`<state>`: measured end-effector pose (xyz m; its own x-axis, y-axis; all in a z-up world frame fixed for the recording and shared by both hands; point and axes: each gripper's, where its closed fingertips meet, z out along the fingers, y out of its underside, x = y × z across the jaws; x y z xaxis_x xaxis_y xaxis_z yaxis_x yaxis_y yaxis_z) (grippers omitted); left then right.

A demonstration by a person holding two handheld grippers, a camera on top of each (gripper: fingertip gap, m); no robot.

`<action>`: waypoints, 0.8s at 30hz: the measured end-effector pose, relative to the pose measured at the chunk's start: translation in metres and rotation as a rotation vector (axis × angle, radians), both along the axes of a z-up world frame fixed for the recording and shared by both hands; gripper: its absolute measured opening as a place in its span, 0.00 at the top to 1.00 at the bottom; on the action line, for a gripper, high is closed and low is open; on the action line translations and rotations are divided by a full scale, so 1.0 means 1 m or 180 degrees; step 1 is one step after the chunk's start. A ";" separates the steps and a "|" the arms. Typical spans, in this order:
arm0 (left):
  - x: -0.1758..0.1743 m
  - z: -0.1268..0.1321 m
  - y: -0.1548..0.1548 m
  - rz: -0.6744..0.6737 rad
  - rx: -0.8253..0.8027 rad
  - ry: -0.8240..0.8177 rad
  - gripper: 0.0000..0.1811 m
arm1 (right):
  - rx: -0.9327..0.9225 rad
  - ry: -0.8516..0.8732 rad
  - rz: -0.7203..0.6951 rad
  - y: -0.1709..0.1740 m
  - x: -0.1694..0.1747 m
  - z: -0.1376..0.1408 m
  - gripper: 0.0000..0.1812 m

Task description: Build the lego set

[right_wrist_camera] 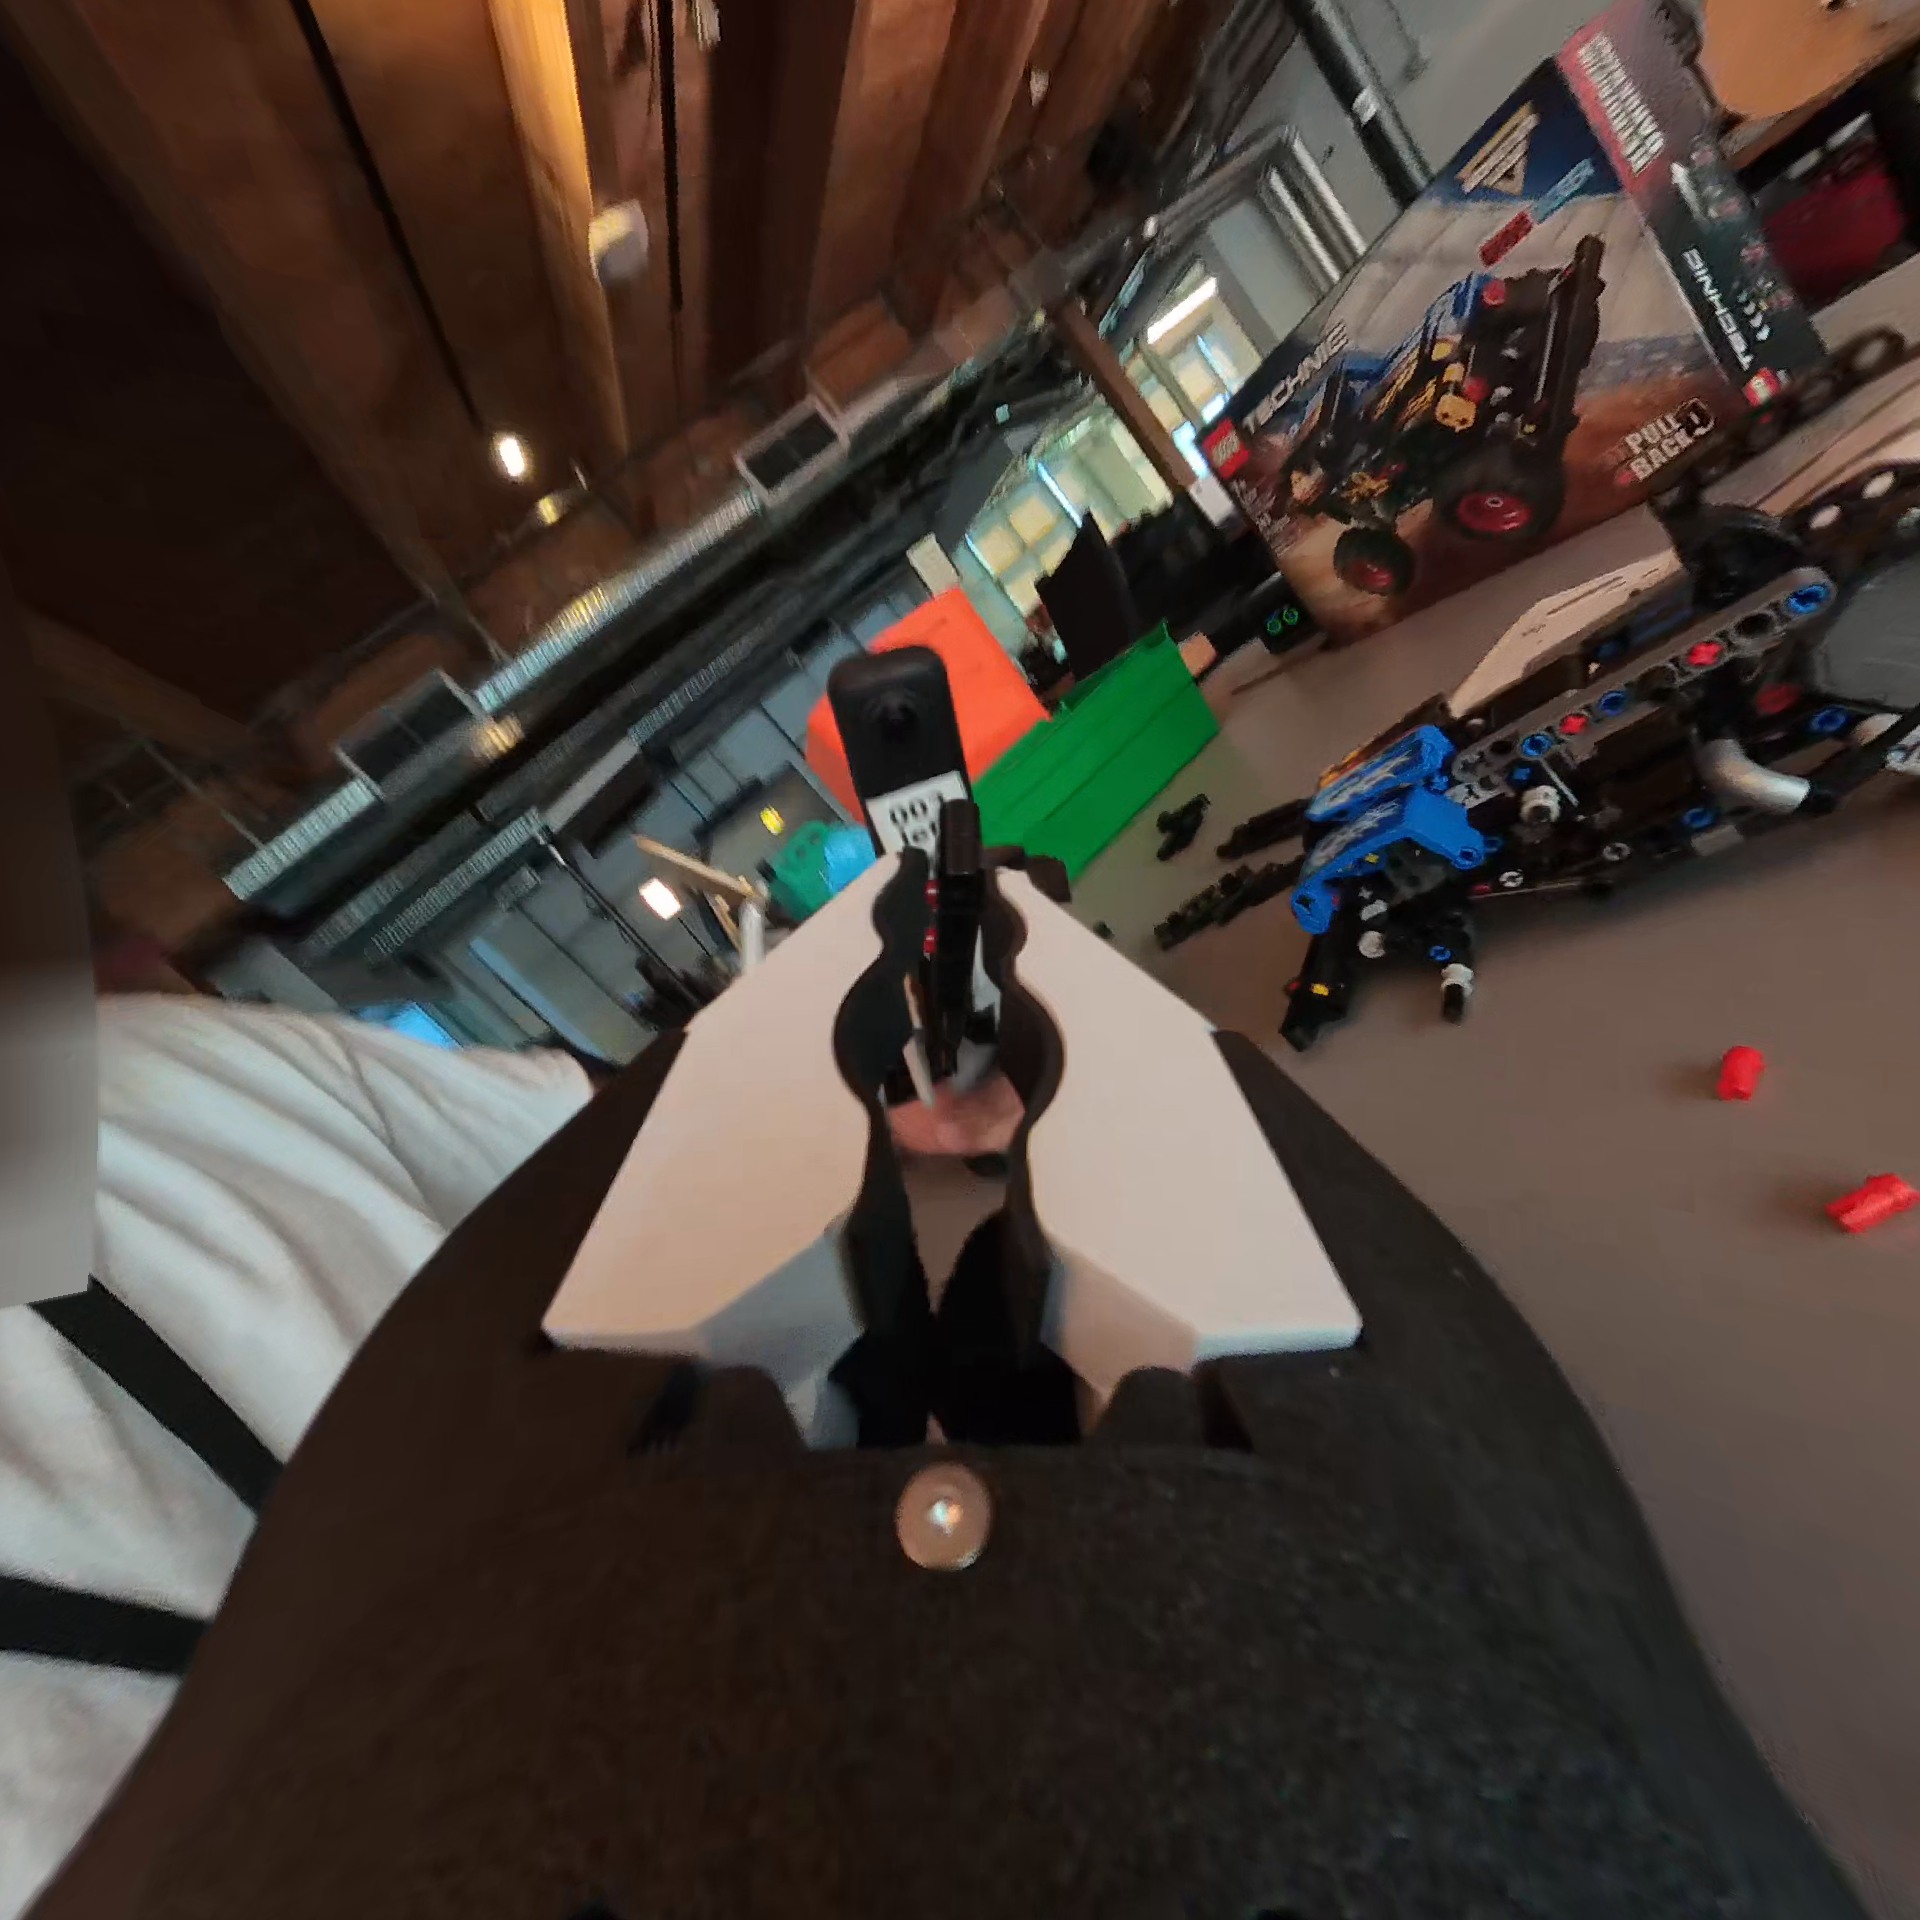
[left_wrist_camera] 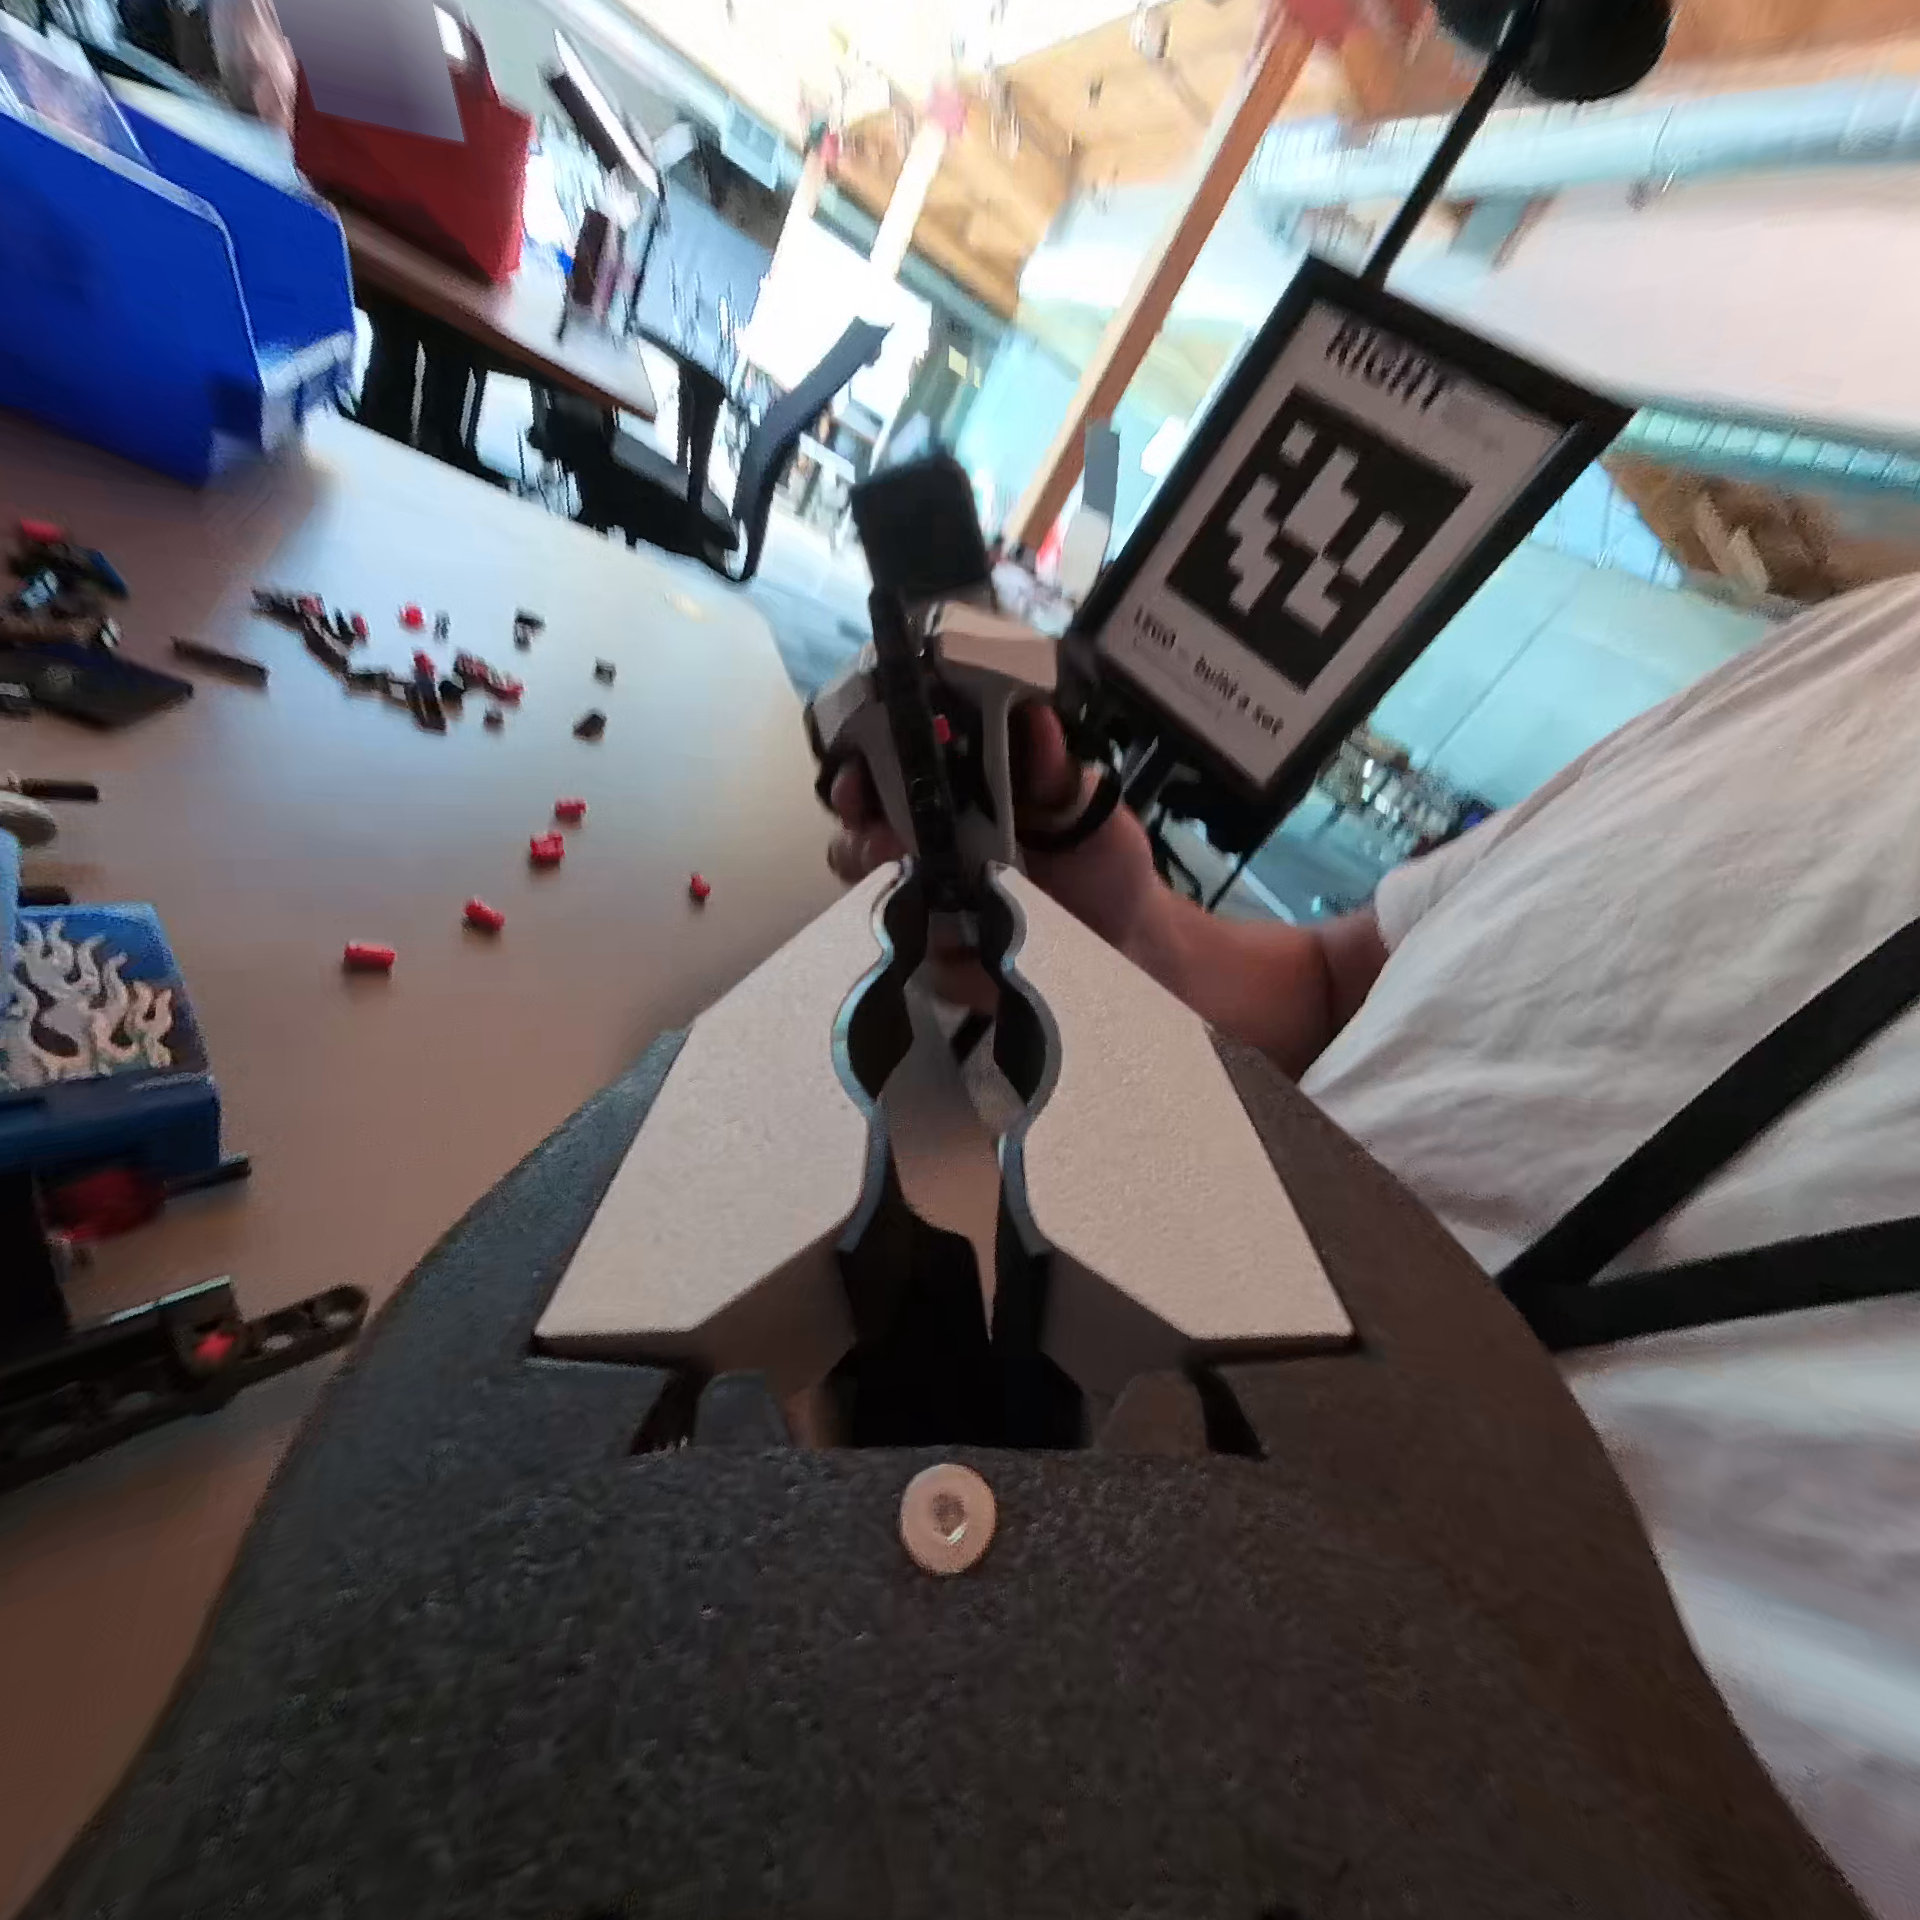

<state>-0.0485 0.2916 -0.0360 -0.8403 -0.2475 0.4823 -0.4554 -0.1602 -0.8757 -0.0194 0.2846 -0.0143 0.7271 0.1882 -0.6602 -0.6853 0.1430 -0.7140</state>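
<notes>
A thin black lego beam with red pins (left_wrist_camera: 928,790) is held in the air between my two grippers, which face each other tip to tip. My left gripper (left_wrist_camera: 951,891) is shut on its near end. The right gripper (left_wrist_camera: 933,727) shows opposite, clamped on the same beam, with a hand behind it. In the right wrist view, my right gripper (right_wrist_camera: 951,883) is shut on the black beam (right_wrist_camera: 956,935), which runs lengthwise between the fingers. The left gripper's black camera (right_wrist_camera: 899,727) rises just behind. The partly built blue and black truck (right_wrist_camera: 1558,821) lies on the table at right.
Loose black and red pieces (left_wrist_camera: 416,665) and red pins (left_wrist_camera: 545,847) lie scattered on the table. A black beam assembly (left_wrist_camera: 187,1340) and a blue box (left_wrist_camera: 94,1039) sit at left. The set's box (right_wrist_camera: 1507,343), a green bin (right_wrist_camera: 1101,748) and red pins (right_wrist_camera: 1740,1072) lie beyond. A white-shirted torso (left_wrist_camera: 1662,935) is close. The left gripper's tips are roughly 4 cm from the right gripper's.
</notes>
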 end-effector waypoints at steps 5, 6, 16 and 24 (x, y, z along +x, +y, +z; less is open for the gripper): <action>0.006 0.018 -0.003 0.0335 -0.0382 -0.0096 0.89 | 0.0742 0.0402 -0.0450 0.001 0.007 0.014 0.95; 0.009 0.021 -0.001 0.0433 -0.0458 -0.0102 0.90 | 0.0734 0.0410 -0.0518 0.004 0.005 0.011 0.95; 0.011 0.020 -0.001 0.0432 -0.0607 0.0048 0.96 | 0.0864 0.0493 -0.0678 0.019 -0.008 0.009 0.95; 0.009 0.017 0.001 0.0338 -0.0509 0.0121 0.96 | 0.0477 0.0221 -0.0576 0.024 -0.013 0.004 0.95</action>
